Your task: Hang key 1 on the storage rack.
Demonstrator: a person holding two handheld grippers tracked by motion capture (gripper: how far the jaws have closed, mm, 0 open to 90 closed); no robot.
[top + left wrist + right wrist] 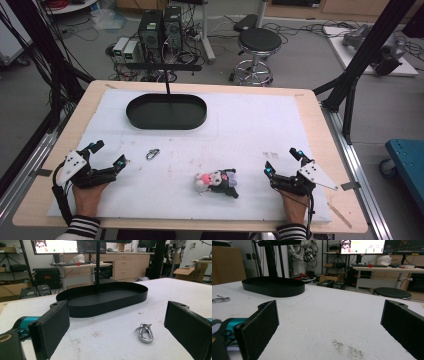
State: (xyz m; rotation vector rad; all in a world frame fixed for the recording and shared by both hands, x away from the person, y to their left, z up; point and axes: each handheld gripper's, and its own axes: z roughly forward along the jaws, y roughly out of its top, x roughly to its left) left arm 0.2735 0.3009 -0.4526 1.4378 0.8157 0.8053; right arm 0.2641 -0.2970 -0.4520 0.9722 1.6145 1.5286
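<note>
Both tongs rest spread and empty on the white surface (250, 125), the left tongs (107, 154) near the clip (152, 154) and the right tongs (281, 161) beside the plush toy (217, 182). The clip lies between the left tongs and the black tray (166, 111), touching neither.

black tray (166, 111), silver clip (152, 154), striped sleeves (84, 226)

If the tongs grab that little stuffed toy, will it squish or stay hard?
The stuffed toy looks like soft plush, so it would probably squish between the pads and spring back. It is small beside the tray, so likely light. It lies flat on its side on the white mat, so a push would more likely slide it than roll it.
</note>
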